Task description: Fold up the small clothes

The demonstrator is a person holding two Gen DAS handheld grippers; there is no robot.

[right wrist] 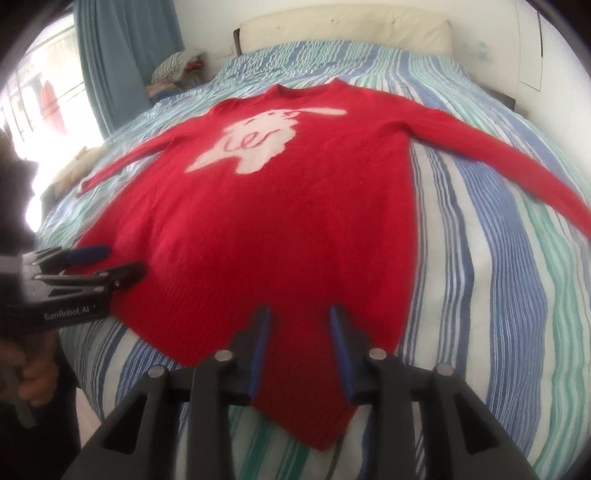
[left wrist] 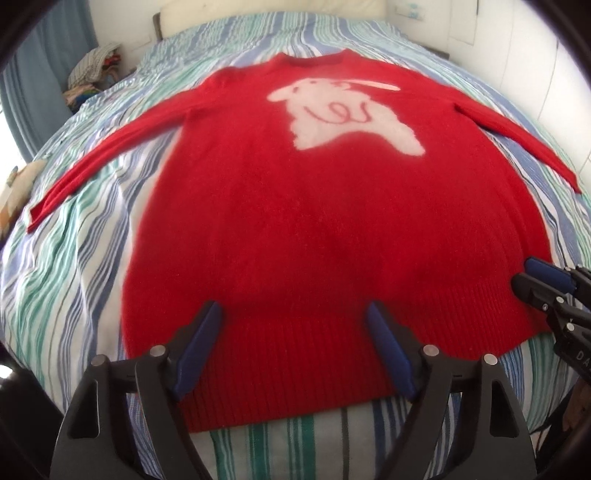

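Note:
A red sweater (left wrist: 295, 221) with a white animal figure (left wrist: 343, 114) lies flat and face up on the striped bedspread (left wrist: 74, 258), both sleeves spread out sideways. My left gripper (left wrist: 291, 312) hovers over the ribbed hem near its left corner, jaws wide open, nothing pinched. My right gripper (right wrist: 298, 310) stands over the hem's right part, jaws partly open, with the red sweater (right wrist: 277, 221) under the gap but not gripped. Each gripper shows in the other view: the right gripper (left wrist: 524, 275) at the hem's right edge, the left gripper (right wrist: 118, 260) at the left edge.
The bedspread (right wrist: 480, 258) covers a bed with a cream headboard (right wrist: 343, 33) at the far end. A pile of clothes (left wrist: 94, 70) sits beside the bed at the far left, by a blue curtain (right wrist: 125, 55). A person's hand (right wrist: 35, 376) holds the left gripper.

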